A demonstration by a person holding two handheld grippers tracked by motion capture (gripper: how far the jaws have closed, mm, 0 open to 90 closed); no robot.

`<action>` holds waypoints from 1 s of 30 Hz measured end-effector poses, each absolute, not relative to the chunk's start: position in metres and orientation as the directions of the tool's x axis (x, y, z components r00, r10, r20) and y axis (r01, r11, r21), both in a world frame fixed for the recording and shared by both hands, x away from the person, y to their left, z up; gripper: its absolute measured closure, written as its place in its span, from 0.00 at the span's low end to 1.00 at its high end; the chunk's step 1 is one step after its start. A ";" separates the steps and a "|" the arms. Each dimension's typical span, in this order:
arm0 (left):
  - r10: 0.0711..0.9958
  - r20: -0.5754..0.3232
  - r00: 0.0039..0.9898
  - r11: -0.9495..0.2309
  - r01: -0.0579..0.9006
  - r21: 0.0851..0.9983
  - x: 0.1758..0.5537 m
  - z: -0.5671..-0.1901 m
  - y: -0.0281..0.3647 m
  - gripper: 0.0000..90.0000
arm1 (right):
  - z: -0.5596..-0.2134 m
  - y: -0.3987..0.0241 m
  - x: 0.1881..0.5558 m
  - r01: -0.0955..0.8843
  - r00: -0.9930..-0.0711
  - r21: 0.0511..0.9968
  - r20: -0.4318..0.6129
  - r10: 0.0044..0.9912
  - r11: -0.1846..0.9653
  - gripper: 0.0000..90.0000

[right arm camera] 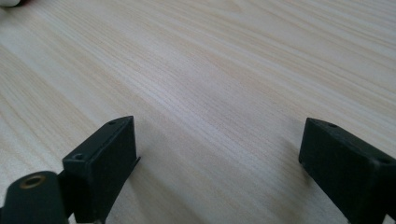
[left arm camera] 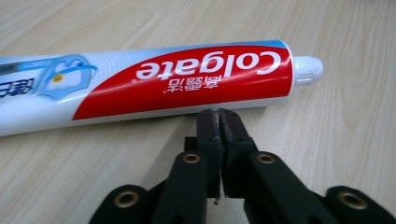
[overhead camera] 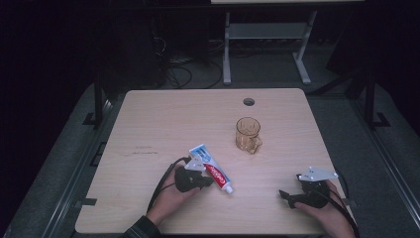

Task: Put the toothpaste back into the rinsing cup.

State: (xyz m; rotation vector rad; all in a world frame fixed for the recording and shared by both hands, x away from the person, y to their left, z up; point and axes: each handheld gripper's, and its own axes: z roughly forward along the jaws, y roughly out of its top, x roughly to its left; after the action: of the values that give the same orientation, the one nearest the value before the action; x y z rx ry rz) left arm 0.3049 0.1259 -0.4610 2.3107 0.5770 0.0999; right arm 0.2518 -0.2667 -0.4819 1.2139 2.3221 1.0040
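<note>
Jaws of the left gripper [left arm camera: 219,114] are clenched together with nothing between them; their tips sit just beside the long edge of the Colgate toothpaste tube [left arm camera: 154,81], at the tube's red band, and whether they touch it cannot be told. Right gripper [right arm camera: 219,154] jaws are released, standing wide apart over bare wood, grasping nothing.

Landmark: the toothpaste tube [overhead camera: 212,168]. It lies flat on the light wooden surface [overhead camera: 148,124], white screw cap [left arm camera: 307,71] on, cap end pointing toward the person's side, flat crimped end pointing away. Tube body looks rounded, not squeezed flat.

Left gripper [overhead camera: 195,181], in the person's left hand [overhead camera: 171,196], sits on the tube's left, close against it in the high view.

Amber glass mug [overhead camera: 247,134] stands upright beyond the tube and to its right, well apart from it, handle turned toward the person. Glass is see-through; no contents can be made out.

Right gripper [overhead camera: 297,196] rests to the right of the tube, well apart, near the front edge of the surface.
</note>
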 end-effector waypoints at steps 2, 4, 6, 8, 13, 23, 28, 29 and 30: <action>0.437 -0.081 0.896 -0.633 0.370 0.680 0.303 -0.460 0.127 0.86 | -0.481 -0.267 0.251 0.577 -0.581 0.721 0.030 0.814 0.385 0.16; 0.444 -0.072 0.893 -0.633 0.369 0.680 0.301 -0.459 0.129 0.80 | -0.480 -0.267 0.251 0.582 -0.580 0.714 0.029 0.814 0.389 0.20; 0.450 -0.068 0.890 -0.633 0.372 0.679 0.300 -0.458 0.132 0.73 | -0.478 -0.266 0.251 0.584 -0.583 0.711 0.032 0.812 0.392 0.25; 0.456 -0.057 0.888 -0.641 0.372 0.672 0.299 -0.457 0.136 0.66 | -0.477 -0.265 0.250 0.590 -0.583 0.709 0.042 0.812 0.387 0.30; 0.480 -0.054 0.876 -0.641 0.392 0.660 0.296 -0.455 0.147 0.47 | -0.471 -0.263 0.249 0.595 -0.591 0.710 0.071 0.804 0.375 0.45; 0.576 -0.045 0.816 -0.602 0.461 0.652 0.289 -0.457 0.184 0.24 | -0.461 -0.254 0.252 0.604 -0.596 0.715 0.110 0.795 0.353 0.61; 0.618 -0.049 0.784 -0.574 0.494 0.653 0.287 -0.460 0.203 0.23 | -0.456 -0.249 0.255 0.598 -0.604 0.717 0.110 0.790 0.358 0.59; 0.618 -0.049 0.784 -0.574 0.494 0.653 0.287 -0.460 0.203 0.23 | -0.456 -0.249 0.255 0.598 -0.604 0.717 0.110 0.790 0.358 0.59; 0.627 -0.048 0.777 -0.568 0.499 0.654 0.287 -0.460 0.208 0.23 | -0.456 -0.247 0.256 0.594 -0.606 0.721 0.108 0.788 0.357 0.59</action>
State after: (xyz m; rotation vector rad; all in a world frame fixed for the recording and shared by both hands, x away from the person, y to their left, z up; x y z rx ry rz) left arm 0.2868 0.2079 -0.4604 2.2949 0.8337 0.2477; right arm 0.2557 -0.2474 -0.4555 1.2340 2.3647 1.0915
